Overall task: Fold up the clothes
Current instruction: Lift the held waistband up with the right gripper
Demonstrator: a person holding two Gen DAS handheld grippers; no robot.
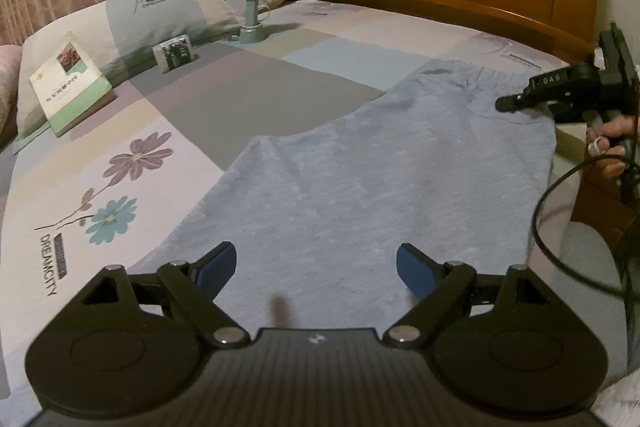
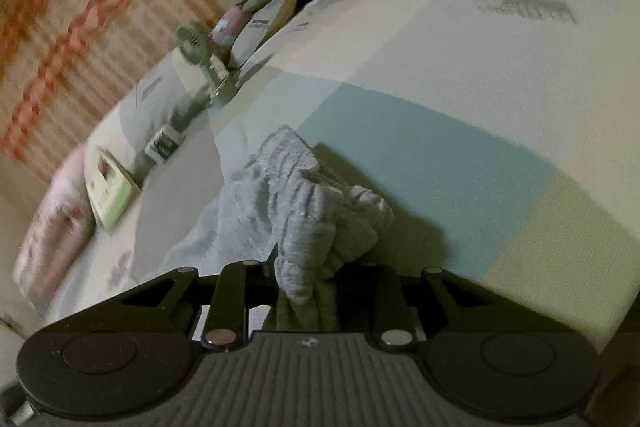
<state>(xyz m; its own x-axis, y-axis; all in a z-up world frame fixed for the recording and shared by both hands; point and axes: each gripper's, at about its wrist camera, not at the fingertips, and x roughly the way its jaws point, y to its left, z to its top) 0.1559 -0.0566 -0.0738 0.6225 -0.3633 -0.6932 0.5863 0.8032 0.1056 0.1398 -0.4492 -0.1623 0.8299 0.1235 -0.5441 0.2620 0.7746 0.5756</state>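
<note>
Patchwork bedsheet (image 1: 248, 99) carries soft, limp blue shorts (image 1: 360, 179); right tool (image 2: 308, 291) clamps the bunched waistband (best hold), left tool (image 1: 316, 267) gapes, empty.

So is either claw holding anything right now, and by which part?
The right claw grips the light blue fabric shorts by the gathered waistband. The left claw is open, holding nothing.

A bunched, ribbed edge of pale blue-grey knitted fabric (image 2: 308, 203) is clamped between the closed black fingers of the right gripper (image 2: 306, 291) and lifted off the pastel patchwork bedsheet (image 2: 440, 75); the surroundings are blurred.
</note>
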